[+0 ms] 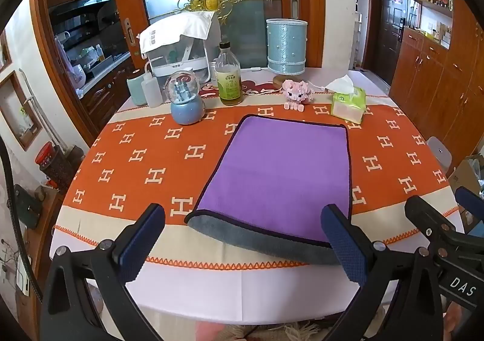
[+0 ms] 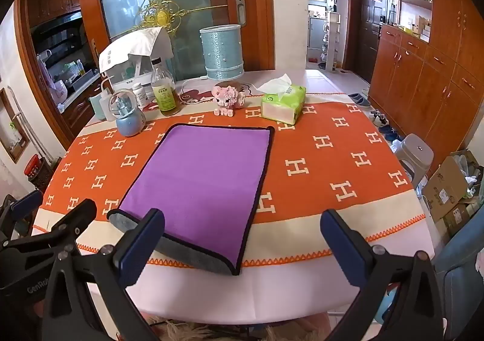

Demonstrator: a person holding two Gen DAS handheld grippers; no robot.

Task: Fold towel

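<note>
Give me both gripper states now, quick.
Left gripper: jaws open, holding nothing, above the near edge of the towel.
Right gripper: jaws open, holding nothing.

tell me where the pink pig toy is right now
The pink pig toy stands at the far side of the table, just beyond the purple towel, between the oil bottle on its left and the green tissue pack on its right.

Matt purple cloth towel (image 1: 281, 171) lies on woven orange tablecloth (image 1: 127, 159).
</note>
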